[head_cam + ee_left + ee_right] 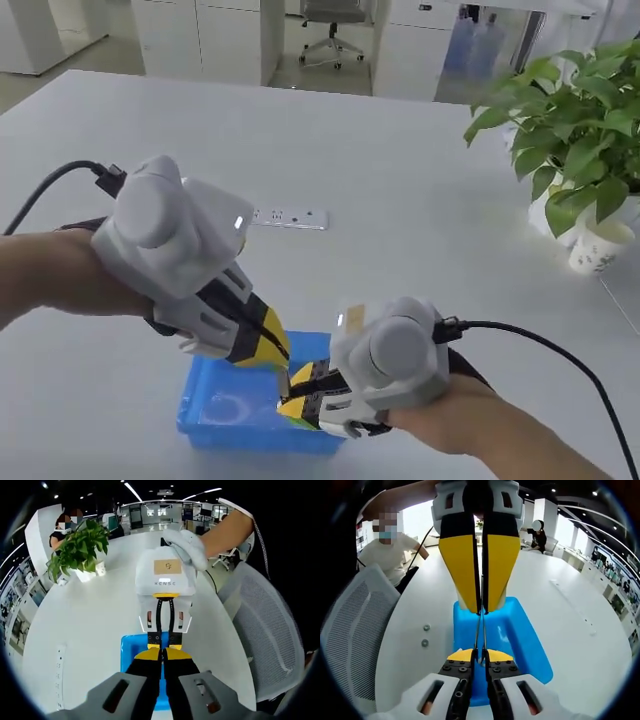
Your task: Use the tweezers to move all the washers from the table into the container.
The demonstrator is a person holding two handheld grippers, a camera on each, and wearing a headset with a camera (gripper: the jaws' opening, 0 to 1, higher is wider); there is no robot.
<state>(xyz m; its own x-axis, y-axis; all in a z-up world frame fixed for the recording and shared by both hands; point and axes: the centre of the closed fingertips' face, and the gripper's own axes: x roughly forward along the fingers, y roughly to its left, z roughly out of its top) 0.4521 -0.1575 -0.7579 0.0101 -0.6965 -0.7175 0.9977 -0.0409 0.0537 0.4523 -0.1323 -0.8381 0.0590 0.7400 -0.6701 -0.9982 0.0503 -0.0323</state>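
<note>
The left gripper (272, 350) and right gripper (297, 392) meet tip to tip, angled down over the blue container (530, 647). Both pairs of jaws are pinched shut on the thin tweezers (480, 630) spanning them, and the tweezers' ends are hidden inside the jaws. Two washers (426, 628) lie on the white table (420, 190) left of the right gripper's jaws, outside the container. A potted plant (578, 120) stands well beyond both grippers.
</note>
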